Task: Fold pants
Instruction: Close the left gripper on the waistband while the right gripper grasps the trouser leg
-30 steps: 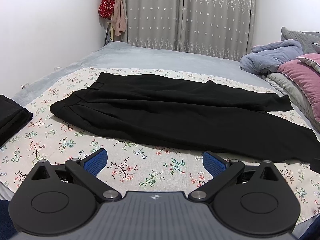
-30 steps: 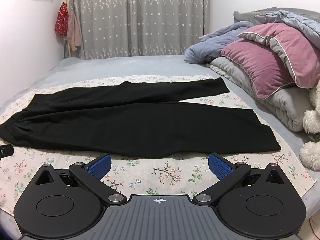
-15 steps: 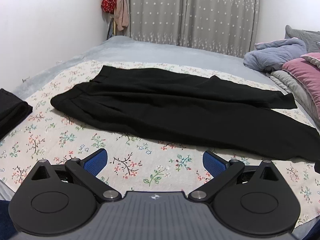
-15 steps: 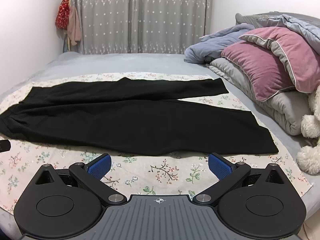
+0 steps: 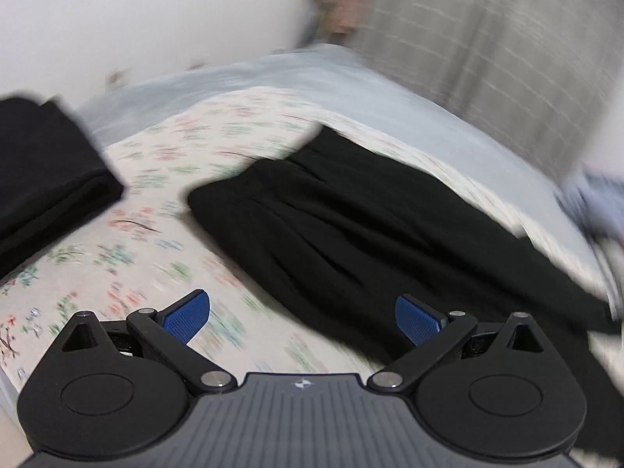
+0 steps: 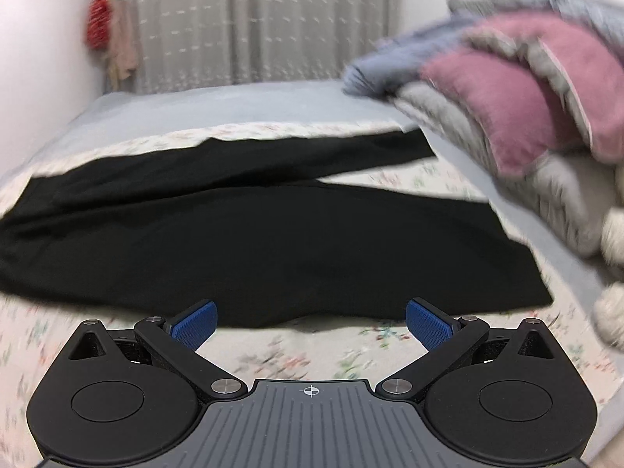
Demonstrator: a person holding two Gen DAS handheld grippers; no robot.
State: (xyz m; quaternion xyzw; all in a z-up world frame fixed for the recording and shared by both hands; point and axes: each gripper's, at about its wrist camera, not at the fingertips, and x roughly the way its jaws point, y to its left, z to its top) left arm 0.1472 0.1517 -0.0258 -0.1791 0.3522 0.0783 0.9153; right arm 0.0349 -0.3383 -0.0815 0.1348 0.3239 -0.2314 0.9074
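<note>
A: Looking at the pants (image 6: 249,241) now — black, spread flat on the floral sheet (image 6: 280,358) on the bed (image 6: 234,101), not folded yet by the look of it. Long axis runs left-right across both your views.

B: Which end's whose?

A: Waistband end lies off to your left, so the left hand-held gripper (image 5: 302,318) is nearer that. In its view the pants (image 5: 351,234) run from just ahead-left away to the right, and the near edge passes just in front of its right pad (image 5: 417,318). Cuffs sit on the right, toward the pillows (image 6: 526,97), so the right hand-held gripper (image 6: 310,321) covers that end.

B: Grip state?

A: Both released, blue pads spread wide, nothing between em. The right one's pads frame the near edge of the front leg, apart from the cloth, no contact I can see.

B: Legs stacked?

A: Nope. They part toward the cuffs, back leg angling away w/ sheet showing between. My guess: you'll want one leg laid over the other first, so the grabs go along that near edge, left hand by the waist, right hand by the hem.

B: Anything in the way?

A: A folded black garment (image 5: 43,171) sits left of the waistband, well apart. Views are motion-blurred, so fine creases I can't tell.
</note>
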